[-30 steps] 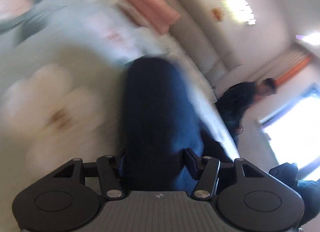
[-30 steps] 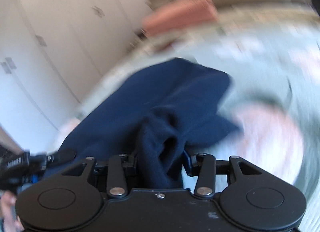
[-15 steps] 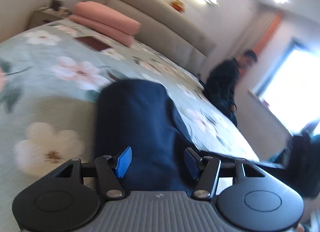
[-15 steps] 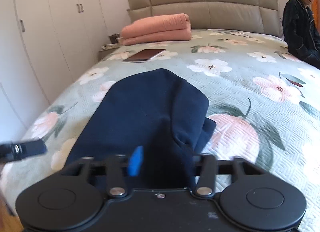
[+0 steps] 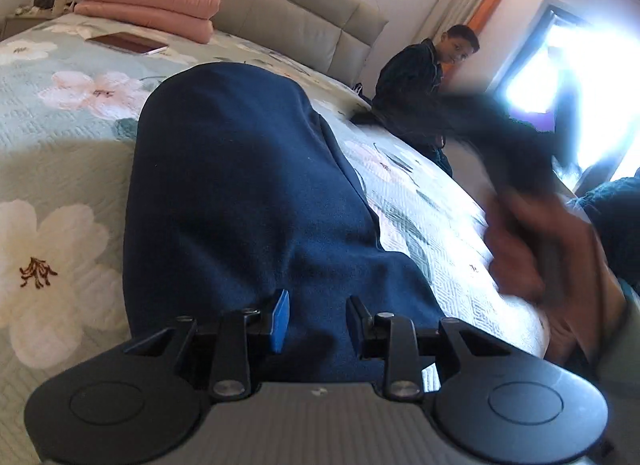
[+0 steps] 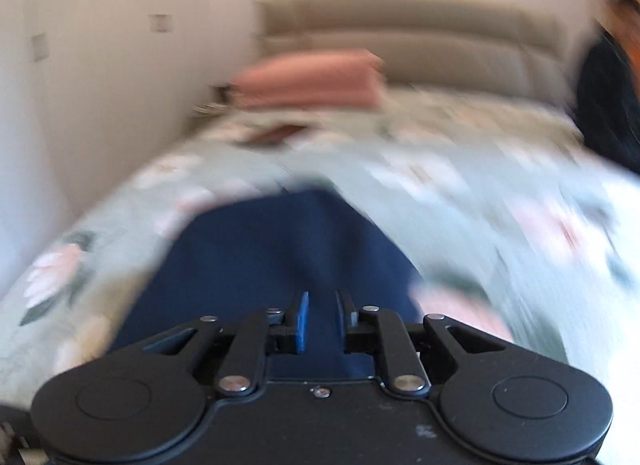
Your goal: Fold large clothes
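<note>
A navy garment (image 5: 240, 185) lies folded in a long band on the flowered bed cover (image 5: 60, 137). In the left wrist view my left gripper (image 5: 316, 301) hovers over its near end, jaws closing, with a gap and no cloth pinched between the blue pads. Blurred at the right, a hand (image 5: 528, 249) carries the other gripper. The right wrist view is smeared by motion. There my right gripper (image 6: 322, 297) hangs above the same navy garment (image 6: 272, 249), jaws closing to a narrow slit with nothing in it.
A folded pink blanket (image 5: 152, 1) and a flat tablet (image 5: 128, 43) lie near the padded headboard (image 5: 280, 17). A person in dark clothes (image 5: 424, 77) sits at the bed's far edge. A bright window (image 5: 580, 65) is at the right.
One second ago both grippers had navy cloth between their jaws. Now both are free of it, pulled back and higher, with the jaws narrower. Both views have rolled toward level.
</note>
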`<state>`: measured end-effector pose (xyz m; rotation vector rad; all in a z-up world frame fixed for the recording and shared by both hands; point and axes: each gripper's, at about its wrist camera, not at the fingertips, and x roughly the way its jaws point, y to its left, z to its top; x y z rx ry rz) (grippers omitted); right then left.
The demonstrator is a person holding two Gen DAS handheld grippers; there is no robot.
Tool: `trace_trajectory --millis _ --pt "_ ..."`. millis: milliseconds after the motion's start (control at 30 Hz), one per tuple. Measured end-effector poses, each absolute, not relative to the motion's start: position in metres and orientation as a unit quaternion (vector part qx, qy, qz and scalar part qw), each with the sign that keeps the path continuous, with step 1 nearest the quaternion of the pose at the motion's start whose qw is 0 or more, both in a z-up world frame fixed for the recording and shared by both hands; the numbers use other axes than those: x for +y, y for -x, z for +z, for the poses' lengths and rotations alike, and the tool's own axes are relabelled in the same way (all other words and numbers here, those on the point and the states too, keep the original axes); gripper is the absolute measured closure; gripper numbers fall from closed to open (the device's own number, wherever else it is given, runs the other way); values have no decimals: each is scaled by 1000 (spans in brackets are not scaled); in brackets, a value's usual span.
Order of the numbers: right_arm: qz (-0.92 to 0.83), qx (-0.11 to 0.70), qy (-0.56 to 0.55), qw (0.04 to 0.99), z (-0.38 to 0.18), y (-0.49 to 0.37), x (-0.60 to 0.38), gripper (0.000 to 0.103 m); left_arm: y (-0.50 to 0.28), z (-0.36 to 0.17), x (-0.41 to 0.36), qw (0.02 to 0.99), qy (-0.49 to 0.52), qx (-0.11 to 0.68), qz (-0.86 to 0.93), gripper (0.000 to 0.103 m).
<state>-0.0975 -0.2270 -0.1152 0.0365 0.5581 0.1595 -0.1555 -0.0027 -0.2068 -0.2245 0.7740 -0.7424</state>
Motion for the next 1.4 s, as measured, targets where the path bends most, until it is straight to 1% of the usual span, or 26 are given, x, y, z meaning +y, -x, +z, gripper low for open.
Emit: trace_trajectory --millis 67,133,167,200,233,267,333,367,400,433,467,533,600,633,667,700,733,800,900,1100,1167,1233,1300,1333,1367,1400 --pt "112 296 -5 949 -125 57 -208 87 159 -206 -5 858 94 361 -352 69" --pt "135 347 3 928 -150 11 -199 87 164 -206 -8 865 76 350 -352 69" --pt "125 356 14 926 -162 -6 -196 86 166 -205 -7 868 69 345 -351 69" --pt "104 358 31 927 -172 -18 -195 83 168 -205 -7 869 65 341 -352 69" --pt "70 363 50 928 -180 -30 -197 75 170 -205 -6 869 68 340 -354 69" --pt "23 381 67 922 -192 -44 -204 75 171 -205 -4 867 74 342 -356 69" --pt "10 406 0 914 -202 -60 -231 75 174 -206 0 862 93 345 -359 68" --pt "13 407 -40 913 -195 -57 -242 78 174 -205 0 862 98 349 -355 68" --pt "10 403 -60 913 -185 -46 -250 81 176 -202 2 860 104 353 -354 68" --pt "7 393 -65 917 -175 -33 -255 81 176 -201 5 859 111 353 -354 68" --pt "10 379 -66 923 -164 -18 -255 76 177 -199 8 858 117 352 -355 68" --pt "33 345 -63 936 -138 31 -248 76 183 -192 14 862 123 343 -352 68" --pt "56 332 -60 940 -126 75 -238 76 193 -183 17 872 120 331 -341 68" --pt "63 343 -53 936 -128 91 -231 76 196 -180 17 876 113 332 -329 65" --pt "67 365 -43 927 -137 102 -225 77 197 -179 16 877 105 342 -319 67" --pt "62 393 -32 917 -149 114 -222 81 196 -178 14 877 96 356 -306 69" --pt "44 414 -20 909 -163 126 -219 90 196 -177 15 877 97 362 -301 70" --pt "16 420 -6 907 -179 152 -217 90 197 -173 16 874 103 371 -294 70" --pt "-11 422 -23 906 -179 191 -216 90 205 -165 15 876 88 381 -284 70" --pt "4 427 -30 904 -149 256 -210 88 258 -137 15 866 64 375 -326 69" --pt "5 420 -34 907 -135 272 -207 82 277 -128 16 870 47 371 -321 67" --pt "9 407 -46 912 -117 284 -204 79 295 -115 19 874 38 366 -317 67" --pt "18 394 -61 917 -96 299 -199 68 309 -97 22 883 27 352 -309 65" --pt "23 387 -65 919 -86 306 -196 58 315 -88 23 889 22 342 -303 62" --pt "30 382 -65 921 -76 311 -191 49 322 -78 26 896 16 332 -294 54" --pt "34 377 -61 923 -65 314 -185 45 328 -66 29 905 12 322 -280 48"
